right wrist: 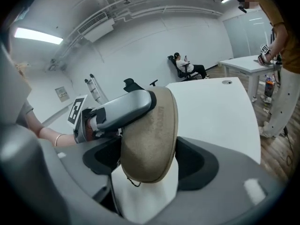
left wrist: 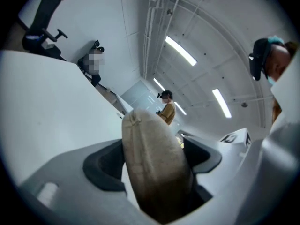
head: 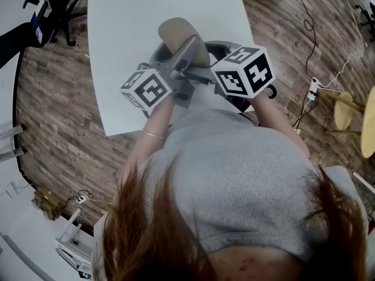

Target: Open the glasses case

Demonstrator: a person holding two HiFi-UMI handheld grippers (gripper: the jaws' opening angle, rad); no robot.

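Observation:
A tan oval glasses case (head: 179, 33) is held up over the white table (head: 135, 16), closed as far as I can see. My left gripper (head: 188, 47) has one grey finger laid flat along the case's broad side, plain in the right gripper view (right wrist: 124, 109). In the left gripper view the case (left wrist: 154, 168) stands edge-on, seam toward the camera, filling the gap of the left gripper (left wrist: 153, 159). My right gripper (right wrist: 151, 165) has the case's lower end (right wrist: 150, 139) between its dark pads, both sides seeming to touch. My body hides the lower parts of both grippers in the head view.
A black office chair (head: 55, 7) stands off the table's far left corner. Round stools (head: 345, 110) and cables (head: 310, 40) sit on the wood floor to the right. A standing person (right wrist: 276, 55) and a seated one (right wrist: 185, 67) are farther off.

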